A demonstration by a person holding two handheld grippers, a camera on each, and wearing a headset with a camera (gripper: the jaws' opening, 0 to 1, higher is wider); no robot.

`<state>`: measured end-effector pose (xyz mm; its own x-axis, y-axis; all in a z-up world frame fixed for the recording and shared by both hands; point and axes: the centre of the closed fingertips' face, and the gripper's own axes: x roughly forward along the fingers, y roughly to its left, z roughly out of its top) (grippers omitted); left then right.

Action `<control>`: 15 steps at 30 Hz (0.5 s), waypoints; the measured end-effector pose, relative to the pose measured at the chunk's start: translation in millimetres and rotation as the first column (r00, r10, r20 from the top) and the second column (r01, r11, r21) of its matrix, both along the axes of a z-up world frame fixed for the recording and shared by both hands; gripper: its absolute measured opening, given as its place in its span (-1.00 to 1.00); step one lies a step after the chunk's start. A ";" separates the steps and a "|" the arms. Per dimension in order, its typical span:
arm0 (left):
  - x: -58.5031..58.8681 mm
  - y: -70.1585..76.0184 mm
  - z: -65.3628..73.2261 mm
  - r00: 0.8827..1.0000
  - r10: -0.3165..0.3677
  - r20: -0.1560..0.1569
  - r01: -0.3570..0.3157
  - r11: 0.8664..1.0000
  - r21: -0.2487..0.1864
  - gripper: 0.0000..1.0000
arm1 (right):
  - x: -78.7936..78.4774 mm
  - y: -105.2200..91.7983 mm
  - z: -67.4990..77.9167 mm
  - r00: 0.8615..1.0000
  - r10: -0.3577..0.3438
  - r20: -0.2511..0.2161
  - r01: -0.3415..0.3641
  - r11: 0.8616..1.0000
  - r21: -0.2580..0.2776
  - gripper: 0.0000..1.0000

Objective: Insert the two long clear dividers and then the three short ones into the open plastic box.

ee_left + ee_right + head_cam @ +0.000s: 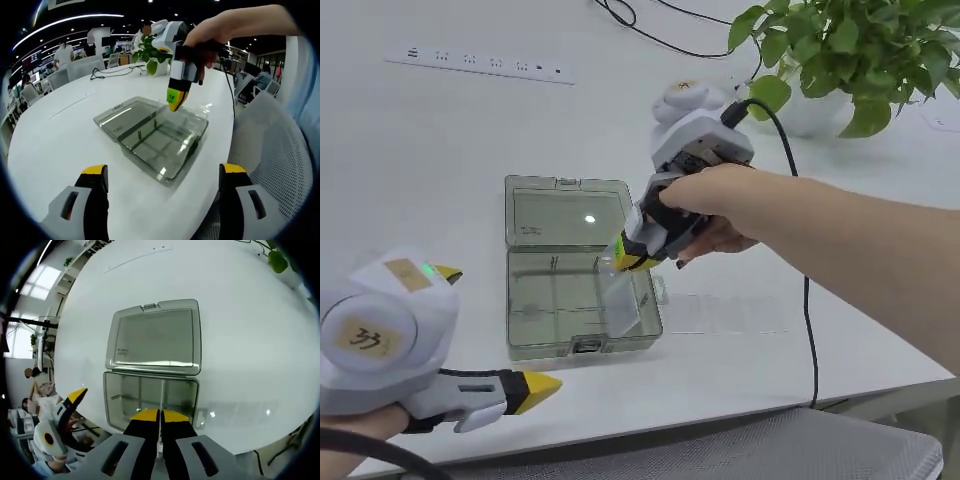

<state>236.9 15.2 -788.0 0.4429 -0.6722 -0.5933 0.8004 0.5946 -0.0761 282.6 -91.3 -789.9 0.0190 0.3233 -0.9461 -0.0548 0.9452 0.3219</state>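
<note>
Over the open box (582,347), the head view shows the right gripper (630,258) holding 1 clear divider (623,300) down into it. More clear pieces (730,312) lie on the tabletop (440,150) just beside the box, so most of the task is likely left.

In the left gripper view, the left gripper (163,170) has its fingers wide apart and empty.

In the right gripper view, the fingers pinch the divider on edge, with its long axis running from front wall to hinge.

The left gripper (492,330), near on the left, has a rounded white and grey shell with a tan label (407,275), a small green light (426,270) and a round sticker (368,340) marked 33. Its two black jaws end in yellow tips. The right gripper (632,258) has a white shell too, and black jaws with yellow tips, one bearing a green mark. A black cable (807,300) plugs into its far end.
</note>
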 end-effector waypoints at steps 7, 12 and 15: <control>-1.1 0.4 -1.3 1.000 0.004 -0.004 -0.004 1.000 -0.002 0.85 | 4.6 -1.1 -2.4 1.000 0.005 0.002 -0.005 1.000 -0.006 -0.97; -1.6 2.0 -2.4 1.000 0.005 -0.004 -0.005 1.000 0.004 0.85 | 3.3 0.1 -3.7 1.000 0.017 0.004 -0.017 1.000 -0.018 -0.96; -1.6 3.5 -2.5 1.000 0.008 -0.004 -0.008 1.000 0.005 0.85 | 1.2 1.3 -3.7 1.000 0.024 0.005 -0.024 1.000 -0.019 -0.96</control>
<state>235.3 18.7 -790.5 0.4455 -0.6657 -0.5986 0.7956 0.6010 -0.0764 283.7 -90.0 -793.5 0.0162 0.3053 -0.9521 -0.0791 0.9496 0.3032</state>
